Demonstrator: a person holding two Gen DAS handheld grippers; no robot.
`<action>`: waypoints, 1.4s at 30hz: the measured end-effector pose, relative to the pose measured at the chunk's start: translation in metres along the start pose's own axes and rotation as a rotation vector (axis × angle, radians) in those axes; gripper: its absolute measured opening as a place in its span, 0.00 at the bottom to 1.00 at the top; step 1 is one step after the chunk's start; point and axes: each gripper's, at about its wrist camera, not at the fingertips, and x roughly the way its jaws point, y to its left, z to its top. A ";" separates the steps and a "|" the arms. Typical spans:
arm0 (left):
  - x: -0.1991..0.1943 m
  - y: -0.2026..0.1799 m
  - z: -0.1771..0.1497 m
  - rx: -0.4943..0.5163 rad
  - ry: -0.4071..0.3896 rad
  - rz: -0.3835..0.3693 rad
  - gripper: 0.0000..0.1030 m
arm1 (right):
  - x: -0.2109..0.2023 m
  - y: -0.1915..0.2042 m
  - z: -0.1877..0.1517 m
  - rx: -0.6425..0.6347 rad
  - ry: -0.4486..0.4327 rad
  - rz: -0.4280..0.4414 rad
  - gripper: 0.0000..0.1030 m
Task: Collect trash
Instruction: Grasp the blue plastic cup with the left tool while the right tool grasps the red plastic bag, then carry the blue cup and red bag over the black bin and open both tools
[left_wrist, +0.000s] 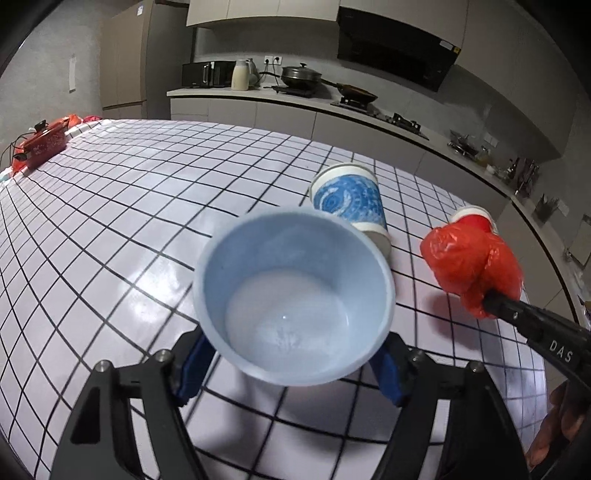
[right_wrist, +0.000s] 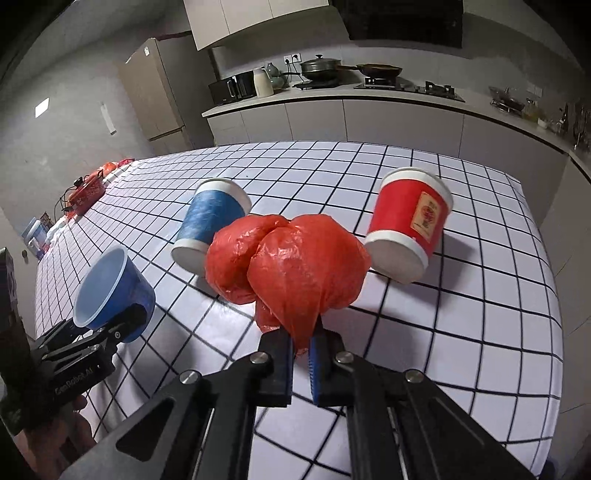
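Observation:
My left gripper (left_wrist: 293, 369) is shut on a light-blue plastic cup (left_wrist: 291, 295), held upright and empty just above the checked tablecloth (left_wrist: 110, 221). The same cup (right_wrist: 110, 291) and left gripper (right_wrist: 122, 321) show at the left of the right wrist view. My right gripper (right_wrist: 301, 347) is shut on the lower end of a crumpled red plastic bag (right_wrist: 291, 258), which is lifted off the cloth; this bag (left_wrist: 469, 258) hangs at the right in the left wrist view. A blue paper cup (right_wrist: 210, 225) and a red paper cup (right_wrist: 410, 221) lie on their sides behind the bag.
A red pot (left_wrist: 44, 144) with a cable sits at the table's far left end. The kitchen counter (left_wrist: 295, 103) with pans and appliances runs behind the table. The table's right edge (right_wrist: 546, 258) drops off close to the red paper cup.

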 end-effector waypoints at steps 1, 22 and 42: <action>-0.001 -0.003 -0.001 0.005 0.001 0.000 0.73 | -0.003 -0.002 -0.002 0.001 -0.001 0.001 0.07; -0.064 -0.091 -0.053 0.113 -0.035 -0.084 0.73 | -0.120 -0.062 -0.060 0.014 -0.072 -0.036 0.07; -0.113 -0.218 -0.117 0.243 -0.018 -0.224 0.73 | -0.234 -0.167 -0.150 0.102 -0.089 -0.167 0.07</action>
